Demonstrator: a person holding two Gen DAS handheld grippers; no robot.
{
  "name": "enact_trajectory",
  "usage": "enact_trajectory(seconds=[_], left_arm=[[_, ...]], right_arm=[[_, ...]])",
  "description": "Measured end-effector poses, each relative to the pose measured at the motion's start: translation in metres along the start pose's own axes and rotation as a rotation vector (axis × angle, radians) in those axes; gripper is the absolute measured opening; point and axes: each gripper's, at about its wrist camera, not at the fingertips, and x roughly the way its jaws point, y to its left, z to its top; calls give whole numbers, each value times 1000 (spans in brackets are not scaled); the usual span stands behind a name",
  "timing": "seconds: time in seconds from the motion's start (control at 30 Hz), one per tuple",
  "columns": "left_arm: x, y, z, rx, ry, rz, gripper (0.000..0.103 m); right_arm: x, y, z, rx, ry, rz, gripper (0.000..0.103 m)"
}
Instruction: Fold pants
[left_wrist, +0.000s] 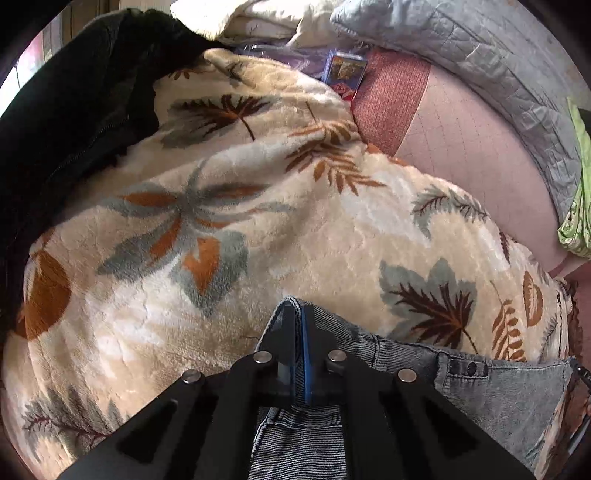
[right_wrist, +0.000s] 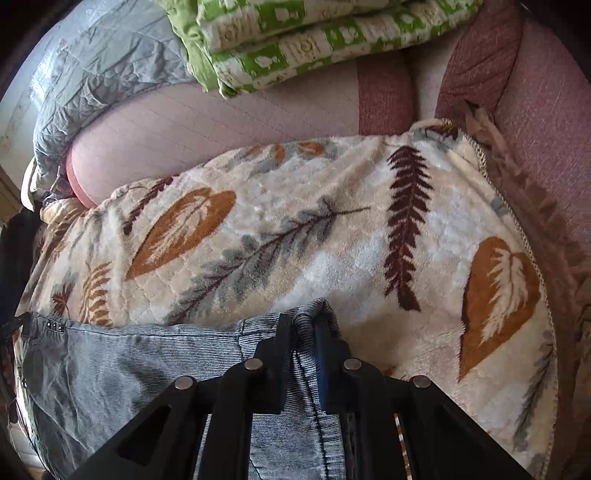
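Two grippers pinch one edge of the pants (left_wrist: 498, 384): left gripper (left_wrist: 300, 325) clamps its left corner, right gripper (right_wrist: 303, 325) its right. That edge runs sideways between them, denim hanging below over the leaf-print blanket (left_wrist: 258, 240).

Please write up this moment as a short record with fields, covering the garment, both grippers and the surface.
garment: grey striped denim pants, waistband stretched between both grippers
left hand-held gripper: shut on the pants' edge
right hand-held gripper: shut on the pants' edge
surface: cream fleece blanket with leaf print
behind: green-and-white patterned quilt, grey quilted cover
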Motion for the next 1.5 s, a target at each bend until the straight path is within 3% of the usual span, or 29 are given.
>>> enact_trajectory(seconds=[0.1,0.17,0.2,0.23,0.33,0.37,0.4,0.43,0.5,0.57,0.67,0.73,0.77,0.8,0.87,1.03,1.13,1.2,1.27,1.3,1.37,1.5], left_arm=[[-10,-10,5,25,-85,29,3],[-2,-14,2,24,-94,75,4],[7,-15,-1,30,-64,98,5],[15,-16,-4,38,-33,125,5],[13,-13,-12,63,-28,155,7],[4,-10,-14,60,-42,146,8],[-7,-7,-16,54,-61,144,14],[-20,-3,-20,51,-90,144,20],[-45,1,-34,57,-140,137,59],[-66,3,-52,87,-188,134,70],[-69,0,-73,133,-139,138,70],[-61,-1,-86,143,-104,153,70],[-55,-1,-91,146,-76,159,70],[-48,-1,-96,149,-43,167,70],[-36,-2,-101,155,-5,203,70],[-36,1,-105,155,-4,199,70],[-36,0,-104,161,1,209,70],[-38,-1,-105,166,2,219,70],[-45,-3,-106,169,-5,228,70],[-51,-4,-108,176,-11,219,70],[-67,-6,-113,210,-31,208,70],[-110,4,-136,226,-64,179,70]], right_arm=[[-9,1,4,-6,-47,-20,12],[20,2,0,-12,65,-51,16],[40,0,-6,-14,150,-67,24],[52,-1,-14,-20,200,-84,27],[28,-13,-23,68,92,2,35],[16,-23,-26,134,64,52,48],[5,-33,-32,191,43,78,64],[-6,-40,-38,226,34,79,67],[-19,-50,-52,257,54,87,67],[-22,-56,-68,286,93,134,67],[-8,-53,-88,289,166,144,67],[4,-46,-96,284,207,158,53],[8,-40,-97,268,223,136,38],[8,-34,-97,240,219,98,30],[-1,-23,-95,210,219,92,21],[-51,-9,-91,117,144,6,21],[-33,-15,-105,110,215,-21,24],[-5,-18,-119,47,285,-74,30],[-15,-18,-120,61,202,-71,37],[-22,-24,-122,118,187,-53,53],[-45,-28,-127,160,136,-32,66],[-98,-31,-158,166,88,9,66]])
